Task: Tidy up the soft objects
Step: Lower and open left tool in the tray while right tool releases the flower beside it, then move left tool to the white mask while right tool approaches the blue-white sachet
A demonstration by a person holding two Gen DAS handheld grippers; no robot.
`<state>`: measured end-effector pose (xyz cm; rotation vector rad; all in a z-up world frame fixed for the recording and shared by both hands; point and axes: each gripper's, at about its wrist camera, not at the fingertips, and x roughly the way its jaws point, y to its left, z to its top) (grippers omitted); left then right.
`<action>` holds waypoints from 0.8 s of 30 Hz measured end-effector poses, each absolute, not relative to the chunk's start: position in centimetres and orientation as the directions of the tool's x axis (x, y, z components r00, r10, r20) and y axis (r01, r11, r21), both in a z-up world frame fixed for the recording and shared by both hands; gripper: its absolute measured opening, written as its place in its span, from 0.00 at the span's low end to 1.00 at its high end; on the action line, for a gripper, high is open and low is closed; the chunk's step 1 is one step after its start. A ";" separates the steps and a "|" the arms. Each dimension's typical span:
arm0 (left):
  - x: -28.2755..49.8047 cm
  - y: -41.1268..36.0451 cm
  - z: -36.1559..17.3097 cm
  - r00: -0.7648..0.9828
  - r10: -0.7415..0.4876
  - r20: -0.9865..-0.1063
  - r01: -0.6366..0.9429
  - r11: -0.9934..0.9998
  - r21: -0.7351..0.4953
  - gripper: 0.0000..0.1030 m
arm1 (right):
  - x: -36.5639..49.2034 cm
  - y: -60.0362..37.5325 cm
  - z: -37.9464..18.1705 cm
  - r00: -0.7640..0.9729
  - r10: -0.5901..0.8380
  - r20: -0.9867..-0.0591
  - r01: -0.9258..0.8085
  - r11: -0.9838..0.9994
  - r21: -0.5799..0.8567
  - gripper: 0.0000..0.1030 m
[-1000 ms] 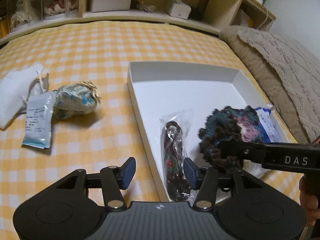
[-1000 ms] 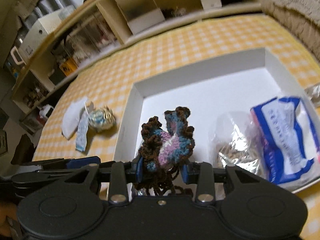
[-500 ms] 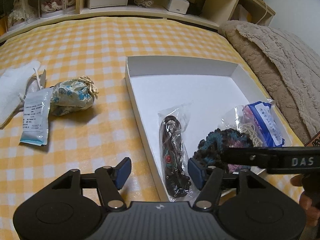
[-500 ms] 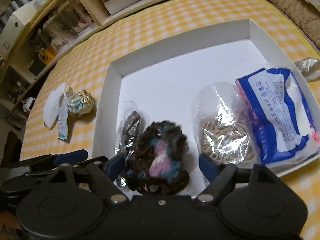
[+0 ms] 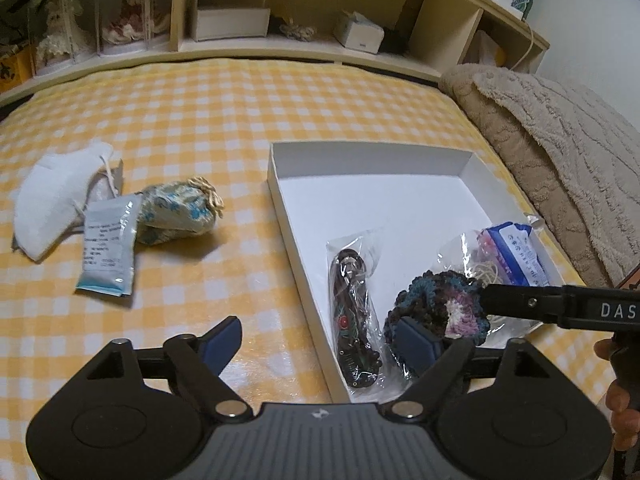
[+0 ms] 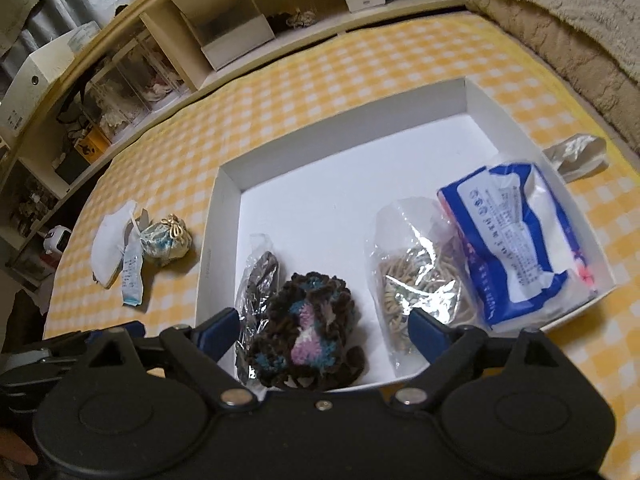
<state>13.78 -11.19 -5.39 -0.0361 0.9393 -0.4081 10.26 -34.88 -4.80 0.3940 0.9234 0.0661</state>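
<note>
A white box (image 5: 360, 160) (image 6: 348, 136) lies on the yellow checked cloth. In its near part rests a brown, blue and pink crochet piece (image 6: 308, 324) (image 5: 440, 300). My right gripper (image 6: 324, 330) hovers over it, jaws opening, pads clear of the yarn. Beside it lie a dark beaded item in a clear bag (image 5: 354, 312), a bag of rubber bands (image 6: 416, 276) and a blue-white tissue pack (image 6: 516, 240). My left gripper (image 5: 320, 340) straddles the box's left wall, jaws opening, gripping nothing. Left of the box sit a patterned drawstring pouch (image 5: 176, 212), a sachet (image 5: 108, 252) and a white mask (image 5: 52, 200).
A wooden shelf unit (image 5: 320, 20) with boxes runs along the far side. A beige blanket (image 5: 560, 140) is heaped at the right. Crumpled plastic (image 6: 576, 152) lies just outside the box's right wall. A hand (image 5: 616, 400) shows at the right edge.
My right gripper opened and let go of the crochet piece, which now rests on the box floor. My left gripper's jaws spread wider. Both grippers drew back a little.
</note>
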 end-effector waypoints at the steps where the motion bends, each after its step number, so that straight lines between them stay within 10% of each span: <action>1: 13.6 -11.0 -5.1 0.525 -0.355 -0.773 0.324 0.924 -0.204 0.85 | 10.0 -34.8 -4.4 0.613 0.215 -0.761 0.111 0.929 0.352 0.89; 24: 10.0 -7.9 0.4 0.644 -0.358 -0.676 0.359 0.922 -0.147 1.00 | 4.2 -32.5 2.2 0.748 0.042 -0.662 0.080 0.985 0.152 1.00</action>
